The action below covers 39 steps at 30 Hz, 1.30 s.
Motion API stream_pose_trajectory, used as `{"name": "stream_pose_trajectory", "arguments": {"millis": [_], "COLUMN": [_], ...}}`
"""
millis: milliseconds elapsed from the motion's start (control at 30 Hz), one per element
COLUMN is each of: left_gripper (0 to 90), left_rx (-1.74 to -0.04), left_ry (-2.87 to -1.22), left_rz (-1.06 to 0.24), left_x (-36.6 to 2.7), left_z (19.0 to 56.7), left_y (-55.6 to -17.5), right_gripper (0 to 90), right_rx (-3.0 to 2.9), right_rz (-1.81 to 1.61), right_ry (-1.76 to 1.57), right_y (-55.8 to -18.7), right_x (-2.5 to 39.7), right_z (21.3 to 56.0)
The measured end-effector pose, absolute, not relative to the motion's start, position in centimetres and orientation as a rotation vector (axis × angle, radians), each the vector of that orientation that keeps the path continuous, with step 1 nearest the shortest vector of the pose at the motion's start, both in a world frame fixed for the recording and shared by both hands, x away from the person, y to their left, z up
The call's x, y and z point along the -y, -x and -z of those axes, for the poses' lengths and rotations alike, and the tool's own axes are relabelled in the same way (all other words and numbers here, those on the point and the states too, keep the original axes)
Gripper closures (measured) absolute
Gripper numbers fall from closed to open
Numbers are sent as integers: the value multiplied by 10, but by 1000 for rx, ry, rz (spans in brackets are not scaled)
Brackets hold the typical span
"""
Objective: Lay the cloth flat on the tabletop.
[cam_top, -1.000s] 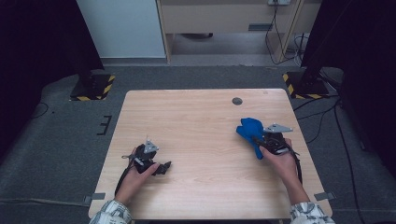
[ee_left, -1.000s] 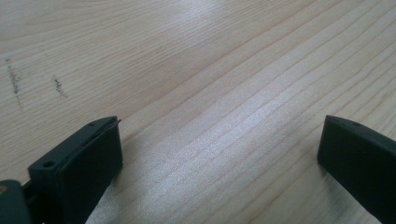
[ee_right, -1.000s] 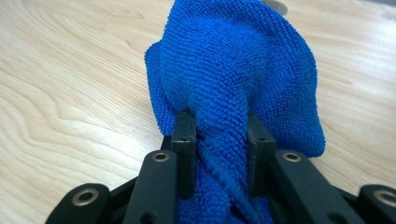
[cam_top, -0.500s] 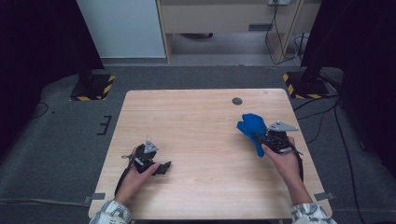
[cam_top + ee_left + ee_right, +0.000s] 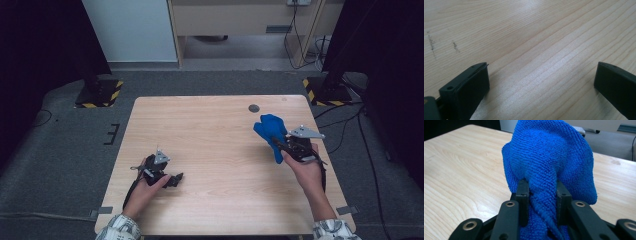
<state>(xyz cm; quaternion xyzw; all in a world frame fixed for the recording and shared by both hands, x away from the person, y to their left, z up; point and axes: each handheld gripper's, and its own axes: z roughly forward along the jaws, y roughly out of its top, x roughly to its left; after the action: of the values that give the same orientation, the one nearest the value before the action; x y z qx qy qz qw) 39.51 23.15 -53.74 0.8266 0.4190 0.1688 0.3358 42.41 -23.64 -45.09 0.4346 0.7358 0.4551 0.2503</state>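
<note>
Clamping a bunched blue microfibre cloth [image 5: 549, 162] just above the wooden surface [image 5: 215, 125], the right gripper [image 5: 281, 146] has the pickup done, spreading or wiping seemingly still ahead, while far left of the cloth the left gripper [image 5: 176, 179] waits spread and empty.

The table [image 5: 215, 145] is bare wood between the two hands — a gripper could pass freely across the middle. The blue cloth [image 5: 270, 131] bunches up on the right side, and a small dark disc [image 5: 254, 108], perhaps a hole, lies behind it.
</note>
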Motion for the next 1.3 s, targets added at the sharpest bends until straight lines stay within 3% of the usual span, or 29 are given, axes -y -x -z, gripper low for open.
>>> {"name": "stream_pose_trajectory", "arguments": {"millis": [567, 1300], "left_gripper": [0, 0], "left_rx": [-1093, -1087], "left_ry": [-2156, -2159], "left_rz": [-440, -438], "left_x": [-232, -232], "left_z": [537, 537], "left_y": [-395, -396], "right_gripper": [710, 689], "right_rx": [-2029, -2298], "right_rz": [-1279, -1165], "right_ry": [-1086, -958], "right_y": [-417, -430], "right_x": [205, 87], "right_z": [433, 472]}}
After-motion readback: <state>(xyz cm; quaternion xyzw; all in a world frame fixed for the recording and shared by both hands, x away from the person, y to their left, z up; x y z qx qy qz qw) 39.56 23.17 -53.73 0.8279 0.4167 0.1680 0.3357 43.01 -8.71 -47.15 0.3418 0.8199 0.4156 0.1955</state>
